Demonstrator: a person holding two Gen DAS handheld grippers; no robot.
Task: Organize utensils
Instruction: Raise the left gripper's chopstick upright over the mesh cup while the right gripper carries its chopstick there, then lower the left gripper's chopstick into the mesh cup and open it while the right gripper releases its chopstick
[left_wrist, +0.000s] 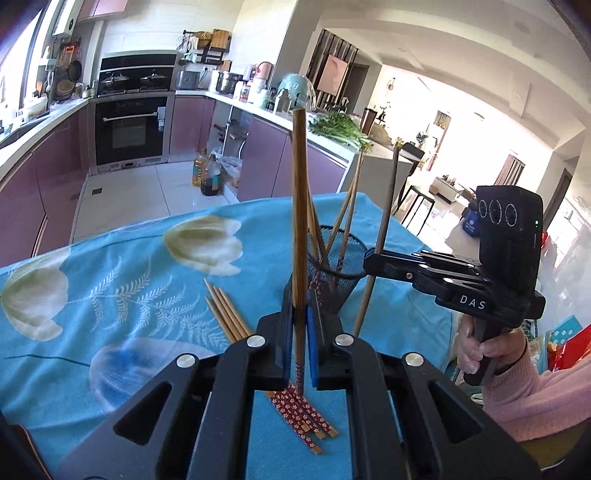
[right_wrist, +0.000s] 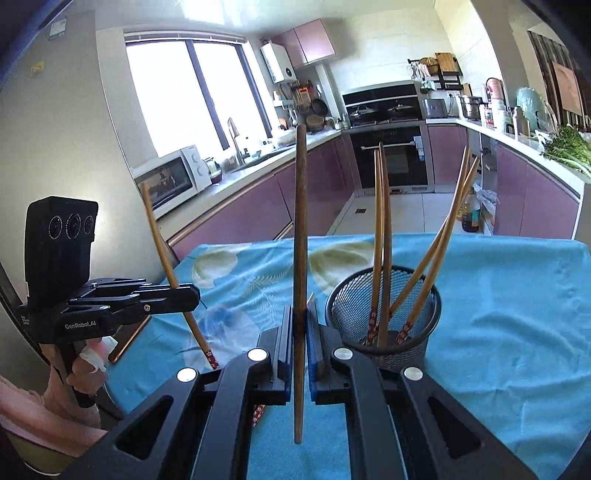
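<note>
My left gripper (left_wrist: 300, 299) is shut on a light wooden chopstick (left_wrist: 300, 203) that stands upright, its red patterned end hanging below the jaws. My right gripper (right_wrist: 301, 314) is shut on a darker brown chopstick (right_wrist: 301, 221), also upright. Each gripper shows in the other's view: the right gripper (left_wrist: 373, 260) beside the cup's rim, the left gripper (right_wrist: 194, 295) to the cup's left. The black mesh cup (right_wrist: 384, 317) stands on the blue cloth and holds several chopsticks. Several more chopsticks (left_wrist: 236, 325) lie flat on the cloth under my left gripper.
The table carries a blue flowered cloth (left_wrist: 129, 295), and its far edge drops to a tiled kitchen floor. Purple cabinets and an oven (right_wrist: 391, 158) lie beyond. Oil bottles (left_wrist: 208, 177) stand on the floor. A hand in a pink sleeve (left_wrist: 517, 384) holds the right gripper.
</note>
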